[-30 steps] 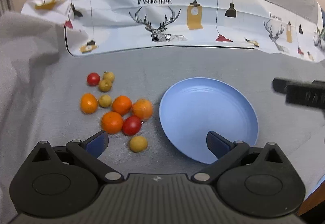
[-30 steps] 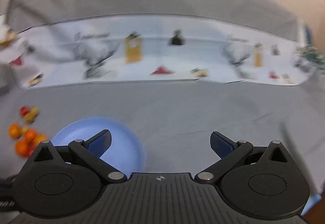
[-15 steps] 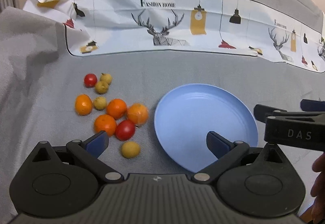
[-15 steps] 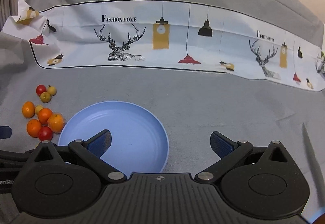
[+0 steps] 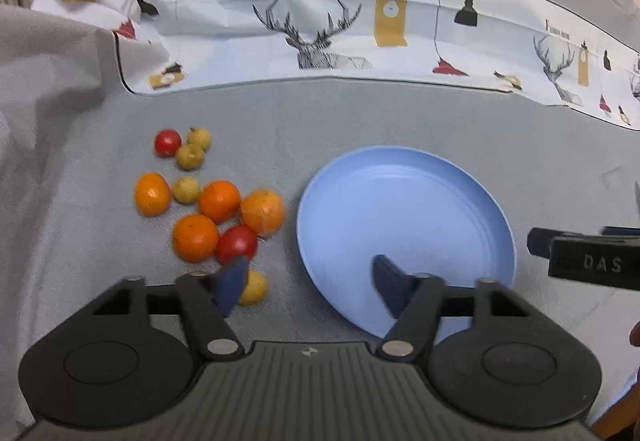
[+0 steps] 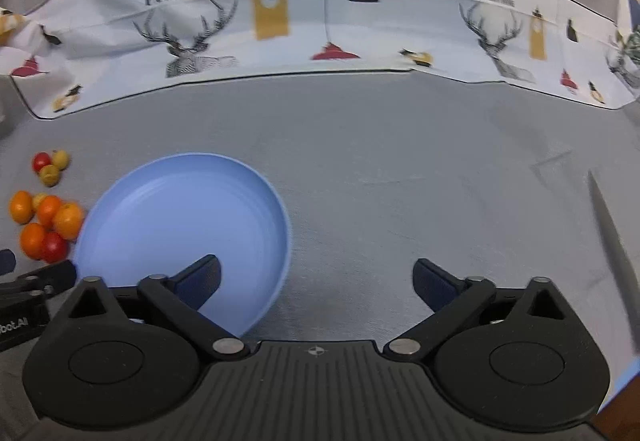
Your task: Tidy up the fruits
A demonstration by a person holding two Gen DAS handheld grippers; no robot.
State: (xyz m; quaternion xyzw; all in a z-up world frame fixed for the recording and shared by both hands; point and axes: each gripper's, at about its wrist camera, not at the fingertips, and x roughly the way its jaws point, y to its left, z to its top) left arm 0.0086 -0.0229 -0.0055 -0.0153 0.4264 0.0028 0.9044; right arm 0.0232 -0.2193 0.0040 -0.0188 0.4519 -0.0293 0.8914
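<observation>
A cluster of fruit lies on the grey cloth left of an empty blue plate (image 5: 404, 217). It holds several oranges (image 5: 219, 201), two red tomatoes (image 5: 237, 243) and several small yellow fruits (image 5: 186, 189). My left gripper (image 5: 310, 283) hovers in front of the gap between fruit and plate. Its jaws are closing with nothing between them, and the left fingertip (image 5: 232, 287) partly hides one yellow fruit (image 5: 254, 288). My right gripper (image 6: 316, 275) hangs over the plate's (image 6: 180, 217) right rim and the bare cloth, jaws closing slightly and empty. The fruit (image 6: 48, 217) sits at the far left of that view.
A white printed cloth (image 5: 332, 25) with deer and lamps runs along the back. The grey cloth bunches up at the far left (image 5: 48, 89). A grey blade-like object (image 6: 612, 249) lies at the right edge. The right gripper (image 5: 584, 261) shows at the left view's right side.
The left jaws have narrowed markedly and the right jaws a little. The right gripper came in from the right and tilted down, so the plate looks nearer in its view.
</observation>
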